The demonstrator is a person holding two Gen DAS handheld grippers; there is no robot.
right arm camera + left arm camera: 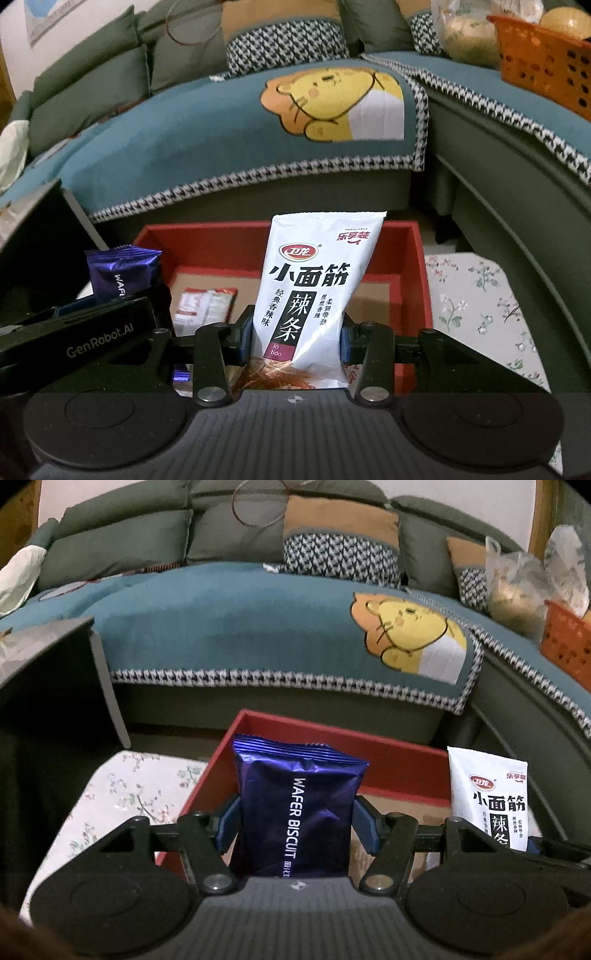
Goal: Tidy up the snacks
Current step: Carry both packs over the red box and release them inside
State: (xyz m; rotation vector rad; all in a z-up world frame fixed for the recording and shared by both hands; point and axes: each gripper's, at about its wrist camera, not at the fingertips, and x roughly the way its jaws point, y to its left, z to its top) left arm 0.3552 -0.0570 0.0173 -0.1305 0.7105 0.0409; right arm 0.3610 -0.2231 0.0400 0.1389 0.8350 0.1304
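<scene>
My left gripper (297, 823) is shut on a dark blue wafer biscuit packet (295, 808), which stands upright between the blue pads over the red box (399, 760). My right gripper (297, 338) is shut on a white spicy-strip snack bag (314, 295), also upright above the red box (413, 266). The white bag (487, 797) shows at the right of the left wrist view. In the right wrist view the blue packet (118, 273) and the left gripper's body sit at the left. A small red-and-white packet (203, 306) lies on the box's brown floor.
The box rests on a floral tablecloth (480, 302) (122, 797). Behind it stands a green sofa with a teal cartoon cover (258, 627). An orange basket (543, 62) and a plastic bag (517, 590) sit on the sofa's right part. A dark panel (48, 686) rises at the left.
</scene>
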